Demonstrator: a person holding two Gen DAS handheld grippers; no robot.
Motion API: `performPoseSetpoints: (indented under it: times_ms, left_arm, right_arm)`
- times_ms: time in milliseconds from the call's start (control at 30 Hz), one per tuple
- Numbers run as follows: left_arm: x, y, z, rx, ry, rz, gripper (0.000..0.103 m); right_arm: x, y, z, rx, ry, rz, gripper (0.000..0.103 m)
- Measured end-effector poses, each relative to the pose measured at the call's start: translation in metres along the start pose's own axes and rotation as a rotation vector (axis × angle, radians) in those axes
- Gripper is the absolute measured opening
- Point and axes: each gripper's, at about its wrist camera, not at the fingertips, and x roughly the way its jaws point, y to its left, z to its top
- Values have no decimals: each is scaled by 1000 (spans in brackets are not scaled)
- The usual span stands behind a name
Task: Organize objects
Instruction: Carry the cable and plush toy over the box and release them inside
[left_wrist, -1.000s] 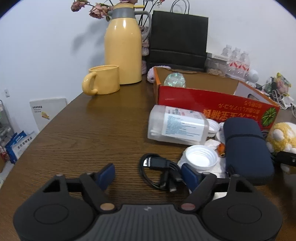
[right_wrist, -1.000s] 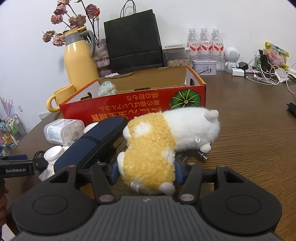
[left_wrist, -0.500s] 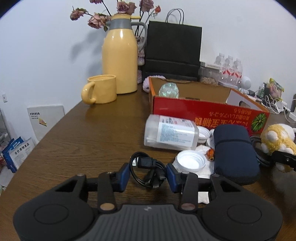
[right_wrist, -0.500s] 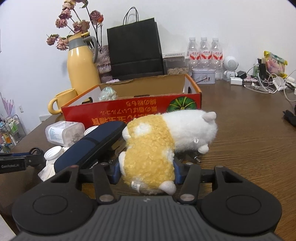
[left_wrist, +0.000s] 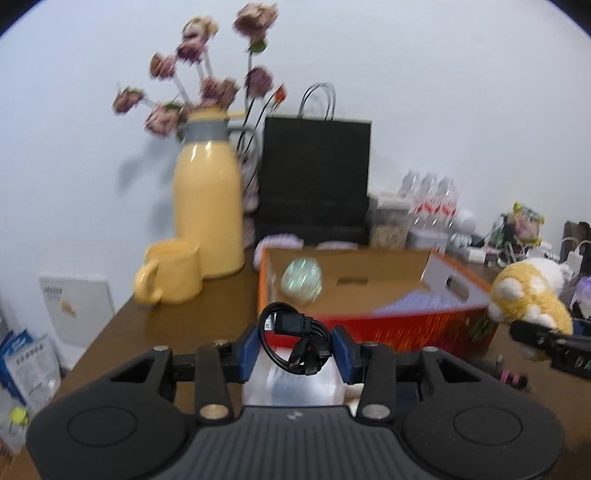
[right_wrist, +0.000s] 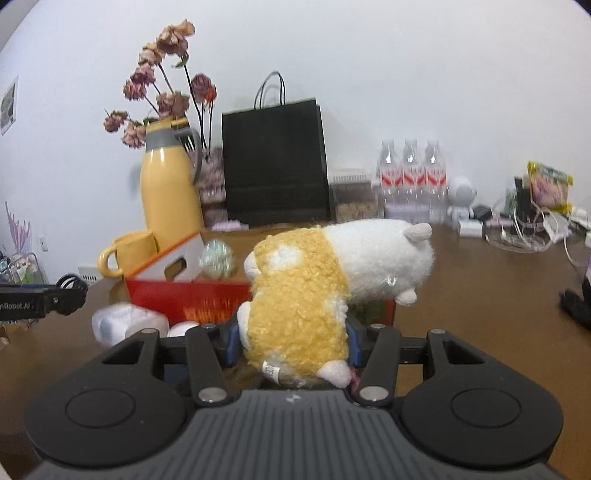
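Note:
My left gripper (left_wrist: 295, 349) is shut on a coiled black USB cable (left_wrist: 293, 341), held off the table in front of the red cardboard box (left_wrist: 388, 326). My right gripper (right_wrist: 291, 341) is shut on a yellow and white plush toy (right_wrist: 317, 291), lifted above the table near the box (right_wrist: 192, 299); the same plush toy (left_wrist: 532, 295) shows at the right of the left wrist view. Inside the box lies an iridescent ball (left_wrist: 301, 280). A clear plastic jar (right_wrist: 125, 323) lies on its side below.
A yellow jug (left_wrist: 207, 206) with dried flowers, a yellow mug (left_wrist: 171, 275) and a black paper bag (left_wrist: 314, 177) stand behind the box. Water bottles (right_wrist: 410, 177), a small white robot figure (right_wrist: 461, 197) and tangled chargers (right_wrist: 528, 229) crowd the back right. The brown table (right_wrist: 480, 288) extends right.
The left gripper closed on the cable and lifted it off the table. The right gripper rose with the plush toy. Both views tilted upward, showing more wall.

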Motion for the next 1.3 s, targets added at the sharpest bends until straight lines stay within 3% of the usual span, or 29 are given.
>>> performPoseSetpoints:
  times_ms: [367, 633, 967, 1200, 1267, 1300]
  left_arm:
    - [46, -44, 53, 27, -71, -47, 41]
    - [103, -54, 71, 25, -27, -26, 41]
    - [165, -44, 63, 11, 65, 19, 41]
    - [169, -47, 54, 33, 78, 31, 43]
    - [167, -45, 52, 19, 78, 34, 64]
    - [166, -43, 52, 8, 74, 40, 88]
  right_arm:
    - [46, 8, 42, -35, -65, 32, 52]
    - [97, 2, 60, -43, -30, 48, 52]
    - [148, -3, 52, -60, 52, 46, 52]
    - [151, -4, 47, -67, 84, 43, 56]
    - [152, -5, 46, -67, 106, 30, 65]
    - [152, -6, 45, -70, 116, 29, 81]
